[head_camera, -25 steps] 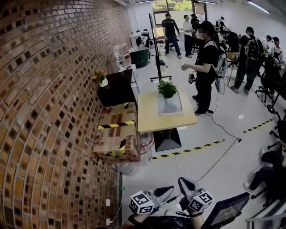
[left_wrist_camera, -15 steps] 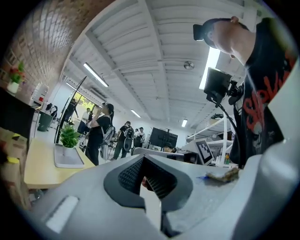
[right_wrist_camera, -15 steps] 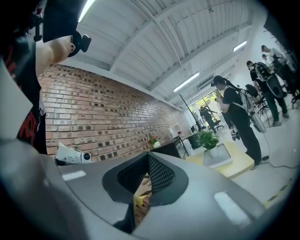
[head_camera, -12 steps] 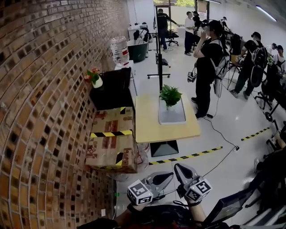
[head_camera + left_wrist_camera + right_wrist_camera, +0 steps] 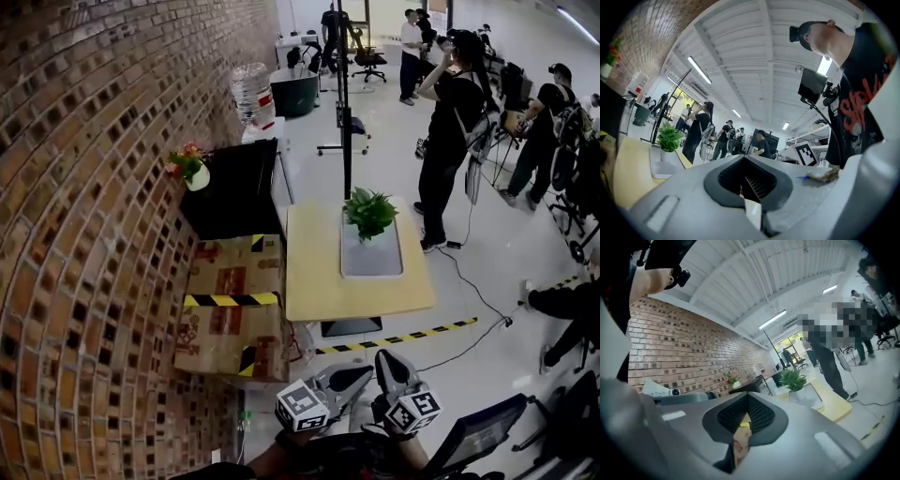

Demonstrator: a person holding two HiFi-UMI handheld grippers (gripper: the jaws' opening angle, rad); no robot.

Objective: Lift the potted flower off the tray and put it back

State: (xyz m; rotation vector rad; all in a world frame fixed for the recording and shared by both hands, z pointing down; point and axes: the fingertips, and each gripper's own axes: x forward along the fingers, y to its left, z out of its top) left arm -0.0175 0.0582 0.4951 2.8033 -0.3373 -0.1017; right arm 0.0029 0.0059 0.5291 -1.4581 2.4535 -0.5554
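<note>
Brick wall (image 5: 103,206) runs along the outer side of the left gripper (image 5: 354,377). It is held low, close beside the right gripper (image 5: 386,364), and both point level toward a yellow table (image 5: 314,272). The left gripper's jaws are clenched with nothing between them; its own view shows only a thin slit where they meet. The right gripper's jaws are likewise pressed together and empty. Each gripper has its marker cube at the rear, toward the person.

The plant (image 5: 369,212) stands well ahead of both grippers, a little to the right gripper's side. It is upright in a pale pot on a grey tray (image 5: 373,260) that lies on the right half of the table. It sits at the end of the tray farthest from the grippers, and the nearer part of the tray is bare. Neither gripper touches the plant, the tray or the table. A strip of yellow-black floor tape (image 5: 398,338) lies between them and the table.

Ahead and to the left of the left gripper, a cardboard box (image 5: 230,309) banded with yellow-black tape sits against the wall, just beside the table. Beyond the box is a black cabinet (image 5: 239,192) with a small flower pot (image 5: 192,169) on top, and farther on a water bottle (image 5: 251,94). A black pole (image 5: 345,103) rises beyond the plant. Ahead and to the right of the right gripper, past the table, stands a person in black (image 5: 457,141), with more people farther off.
</note>
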